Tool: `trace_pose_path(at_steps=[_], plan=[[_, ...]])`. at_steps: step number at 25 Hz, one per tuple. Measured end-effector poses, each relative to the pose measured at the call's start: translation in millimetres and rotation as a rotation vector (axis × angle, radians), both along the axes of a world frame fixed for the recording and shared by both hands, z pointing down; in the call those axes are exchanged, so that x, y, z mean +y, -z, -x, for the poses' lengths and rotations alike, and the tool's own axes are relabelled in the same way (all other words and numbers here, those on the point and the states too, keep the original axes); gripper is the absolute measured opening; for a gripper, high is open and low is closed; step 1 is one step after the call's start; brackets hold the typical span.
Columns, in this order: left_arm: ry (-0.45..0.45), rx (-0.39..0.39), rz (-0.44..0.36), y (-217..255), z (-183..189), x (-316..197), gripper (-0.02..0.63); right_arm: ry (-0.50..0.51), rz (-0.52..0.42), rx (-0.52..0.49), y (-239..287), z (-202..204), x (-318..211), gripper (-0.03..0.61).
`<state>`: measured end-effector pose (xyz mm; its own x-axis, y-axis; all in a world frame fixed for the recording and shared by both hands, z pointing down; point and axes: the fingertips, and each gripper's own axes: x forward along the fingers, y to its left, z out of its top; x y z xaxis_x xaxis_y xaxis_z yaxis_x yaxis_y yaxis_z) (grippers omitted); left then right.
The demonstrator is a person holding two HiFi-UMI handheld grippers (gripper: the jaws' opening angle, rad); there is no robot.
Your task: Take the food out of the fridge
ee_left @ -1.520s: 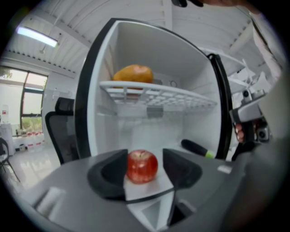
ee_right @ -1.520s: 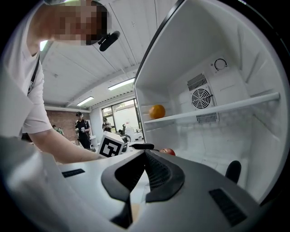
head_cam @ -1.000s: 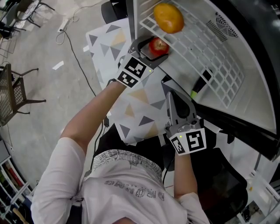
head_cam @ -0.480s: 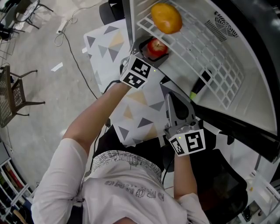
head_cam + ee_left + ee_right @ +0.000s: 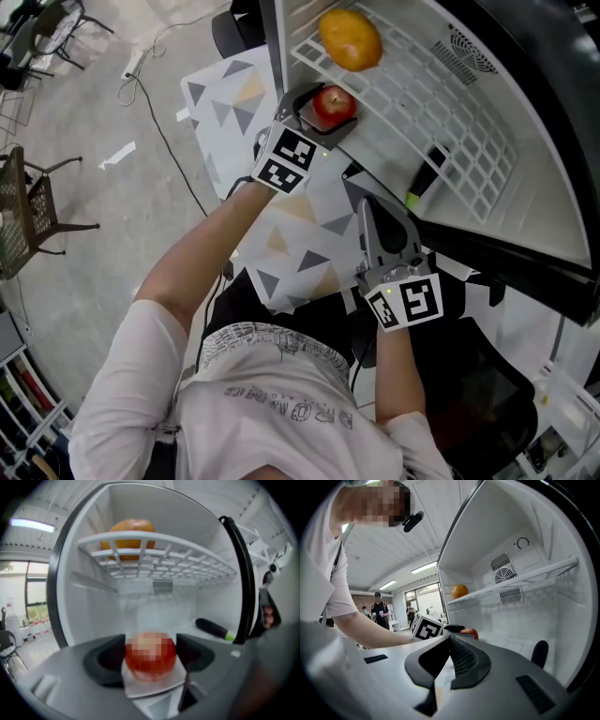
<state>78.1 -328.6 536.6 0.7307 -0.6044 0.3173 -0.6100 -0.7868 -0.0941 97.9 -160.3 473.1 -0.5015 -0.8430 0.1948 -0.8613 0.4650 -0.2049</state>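
A red apple lies on the fridge floor near its front edge. My left gripper reaches in around it. In the left gripper view the apple sits between the two dark pads of the left gripper, which stand very close on both sides. Those jaws have just been opening and are at their widest. An orange rests on the white wire shelf above. My right gripper hangs outside the fridge, shut and empty, and the right gripper shows its jaws together.
A dark long thing with a green end lies deeper on the fridge floor. The black door seal runs along the right. A triangle-patterned mat covers the floor below, with a cable and a chair to the left. People stand far behind.
The left gripper has shifted only slightly around the apple. The right gripper has kept still.
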Motion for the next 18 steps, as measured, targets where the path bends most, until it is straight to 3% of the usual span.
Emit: trace_pose_path(at_steps=[18], plan=[[-0.078,0.059,-0.042,85,31,72,0.339,-0.045,-0.032,0.031,52,4,18,-0.003]])
